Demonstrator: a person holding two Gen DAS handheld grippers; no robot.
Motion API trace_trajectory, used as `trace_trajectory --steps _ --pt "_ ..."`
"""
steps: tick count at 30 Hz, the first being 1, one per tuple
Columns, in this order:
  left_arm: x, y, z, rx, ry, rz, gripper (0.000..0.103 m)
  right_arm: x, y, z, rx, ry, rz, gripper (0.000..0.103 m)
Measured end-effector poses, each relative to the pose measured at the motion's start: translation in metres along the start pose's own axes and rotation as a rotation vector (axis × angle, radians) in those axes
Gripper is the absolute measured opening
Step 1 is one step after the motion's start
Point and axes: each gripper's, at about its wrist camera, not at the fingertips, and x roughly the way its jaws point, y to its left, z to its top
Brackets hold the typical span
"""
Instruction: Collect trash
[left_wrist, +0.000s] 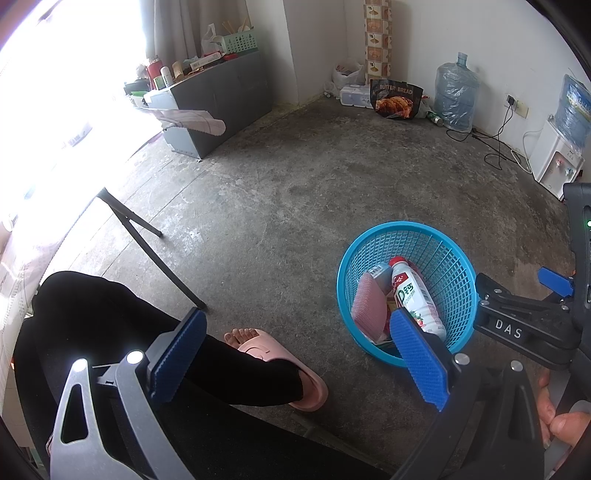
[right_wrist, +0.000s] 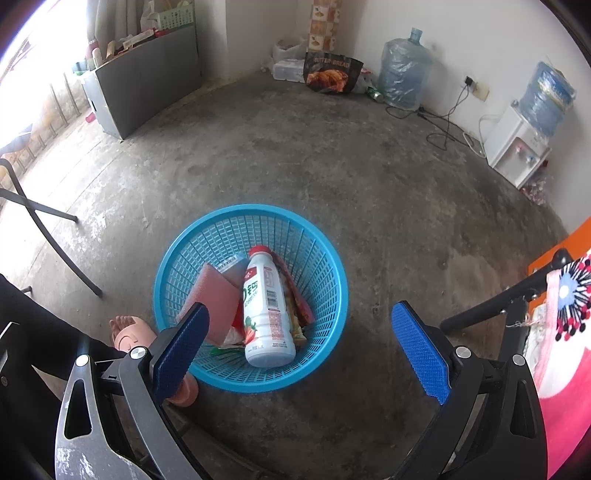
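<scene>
A blue mesh basket (right_wrist: 192, 251) stands on the concrete floor. Inside lie a white drink bottle with a red cap (right_wrist: 267, 314), a pink sponge (right_wrist: 216, 295) and several wrappers (right_wrist: 295, 295). My right gripper (right_wrist: 301, 350) hovers above the basket, open and holding nothing, its blue pads (right_wrist: 419, 350) spread wide. In the left wrist view the basket (left_wrist: 450, 258) sits at the right with the bottle (left_wrist: 415, 295) and sponge (left_wrist: 369, 306) inside. My left gripper (left_wrist: 299, 363) is open and holding nothing, left of the basket. The right gripper's body (left_wrist: 524, 317) shows at the right edge.
A person's leg in black and a foot in a pink slipper (left_wrist: 280, 358) rest by the basket. Folding table legs (left_wrist: 147, 240) stand at left. A grey cabinet (left_wrist: 221, 99), water jugs (left_wrist: 456, 96), a dispenser (left_wrist: 557, 158), cables and a bag line the walls. Pink cloth (right_wrist: 565, 350) hangs right.
</scene>
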Motion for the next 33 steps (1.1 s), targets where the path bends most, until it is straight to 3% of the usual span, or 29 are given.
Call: trace_trajectory --steps 33 --pt "-0.0006 -0.0024 0.001 -0.001 -0.001 -0.002 0.098 0.0004 -0.0024 0.0011 0.001 0.007 0.004 0.095"
